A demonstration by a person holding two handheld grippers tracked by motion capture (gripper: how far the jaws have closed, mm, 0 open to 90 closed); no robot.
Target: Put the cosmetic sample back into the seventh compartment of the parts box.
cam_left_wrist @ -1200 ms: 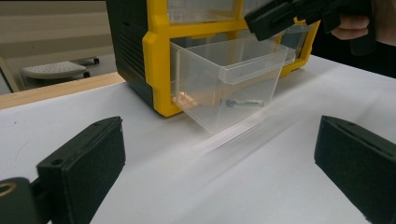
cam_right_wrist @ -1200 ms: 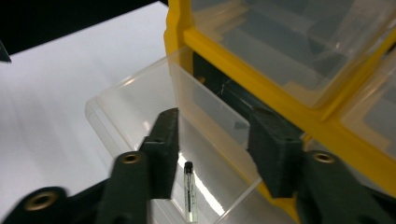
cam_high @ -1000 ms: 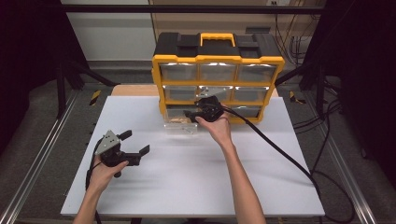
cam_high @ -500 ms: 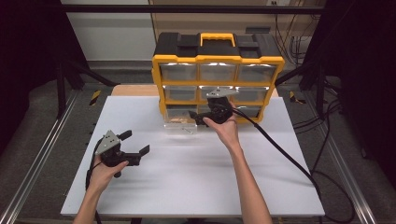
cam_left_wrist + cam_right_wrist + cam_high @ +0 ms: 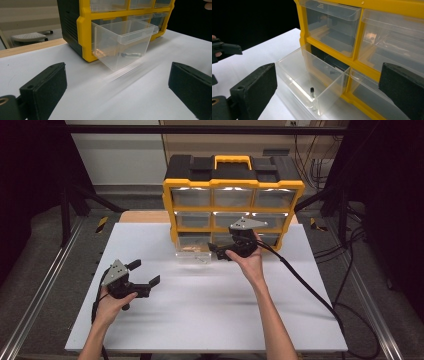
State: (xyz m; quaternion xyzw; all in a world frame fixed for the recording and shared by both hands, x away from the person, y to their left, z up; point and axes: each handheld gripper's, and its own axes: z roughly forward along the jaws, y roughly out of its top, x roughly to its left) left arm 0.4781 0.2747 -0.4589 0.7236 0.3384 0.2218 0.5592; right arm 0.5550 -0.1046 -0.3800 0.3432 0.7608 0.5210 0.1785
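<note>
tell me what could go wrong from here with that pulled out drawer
1. The clear drawer juts far out of the yellow organizer, bottom left slot; a knock might pull it free and spill the small screw inside.
2. The right tool, jaws open and just widened with nothing between them, sits close beside the drawer and could clip its rim.
3. Its cable trails across the table and may snag.

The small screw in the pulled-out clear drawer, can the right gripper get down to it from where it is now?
Probably yes. The clear drawer stands pulled out with its top open, the screw lies bare on its floor, and the right gripper hangs just above with jaws wide apart, holding nothing.
</note>
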